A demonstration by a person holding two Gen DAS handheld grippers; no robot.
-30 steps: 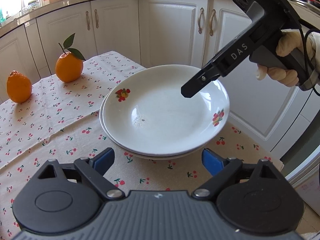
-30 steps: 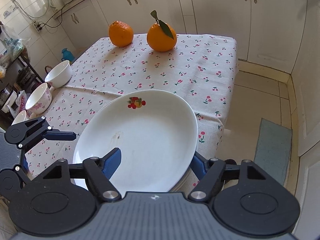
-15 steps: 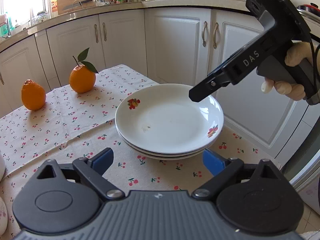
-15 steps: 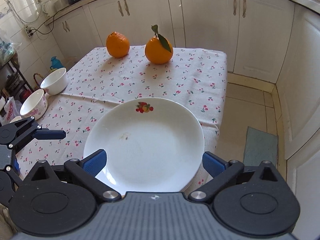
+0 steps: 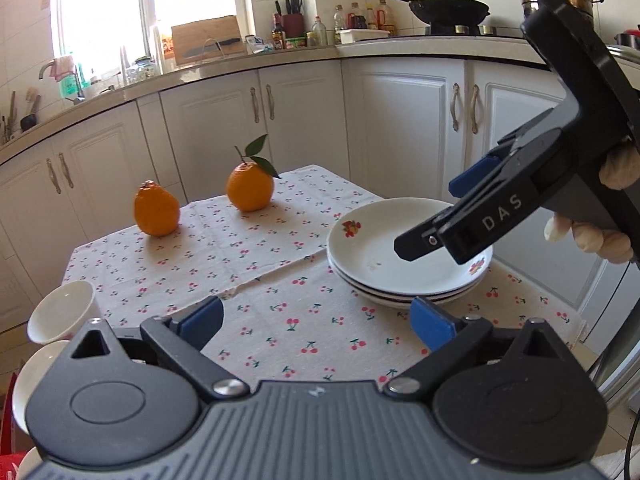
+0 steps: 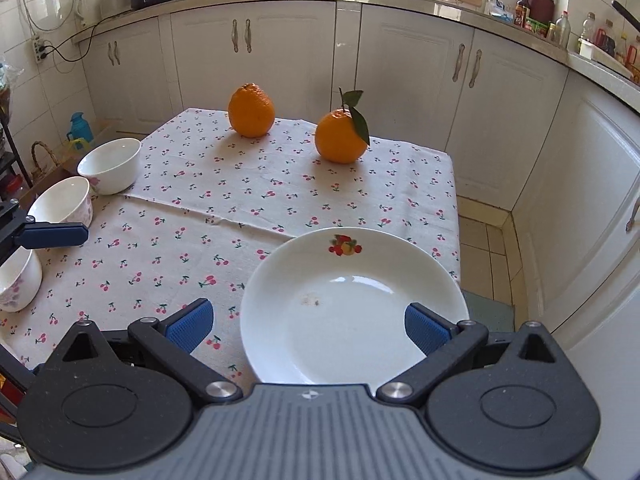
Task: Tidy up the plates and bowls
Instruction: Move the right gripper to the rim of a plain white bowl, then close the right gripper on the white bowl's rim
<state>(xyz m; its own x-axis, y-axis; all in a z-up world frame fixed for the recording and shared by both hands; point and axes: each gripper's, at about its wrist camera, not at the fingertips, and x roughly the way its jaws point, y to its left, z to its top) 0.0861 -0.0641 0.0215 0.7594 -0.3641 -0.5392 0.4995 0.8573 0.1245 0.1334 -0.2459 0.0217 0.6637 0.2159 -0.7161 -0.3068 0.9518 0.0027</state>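
From my left wrist camera, I see my left gripper with its blue-padded jaws spread and opening wider, nothing between them but the cherry-print tablecloth. Ahead and to the right sits the stack of white ceramic plates with fruit decals, resting near the right-hand corner of the table. My right gripper hangs above that stack, black with blue pads, jaws apart and clear of the top plate; a light-gloved hand grips its handle. At the far side of the cloth stand a bumpy orange citrus fruit and, well apart from it, a round orange citrus with a green leafy stem. At the left edge I catch the rim of a plain white ceramic bowl, with a second white bowl just below it, partly hidden behind my gripper body.

From my right wrist camera, my right gripper stands wide open; its right pad overlaps the plate stack in the picture, but neither pad presses on it. The stack sits at the near right part of the table. Along the left edge of the table three bowls line up: the plain white one farthest, a white bowl with pink flower print next, another flowered bowl nearest. A blue fingertip of my left gripper pokes in beside them, touching none. The two citrus fruits stand at the far end.
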